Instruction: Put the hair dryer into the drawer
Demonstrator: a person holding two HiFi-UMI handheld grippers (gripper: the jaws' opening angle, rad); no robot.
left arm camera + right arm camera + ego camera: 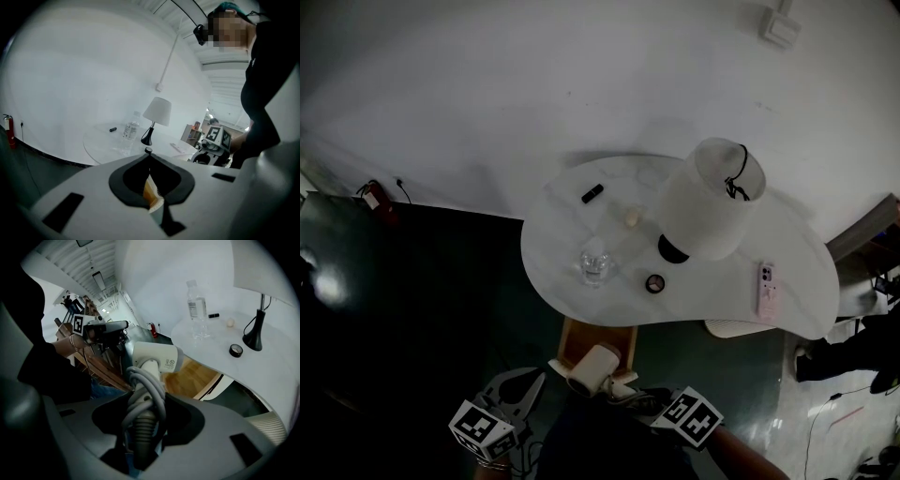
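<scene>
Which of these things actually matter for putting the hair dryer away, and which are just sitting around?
Part of the job:
- hair dryer, gripped by the right gripper
- open drawer

Just lying about, all on the table:
- lamp
- water bottle
- pink phone
- small black roll
- small black object

Left tongs (148, 151) are pinched together at the tips, with just a sliver of orange-brown and white showing through the dark spade-shaped gap behind them. Past them is the round white table (101, 143), where a water bottle (131, 131) stands just left of a white-shaded lamp (157, 112) and a little black thing (112, 129) lies further left. Red fire extinguisher (8, 129) is far left by the wall, and a marker cube (216, 136) shows at right beside a person (269, 93) in dark clothes.
</scene>
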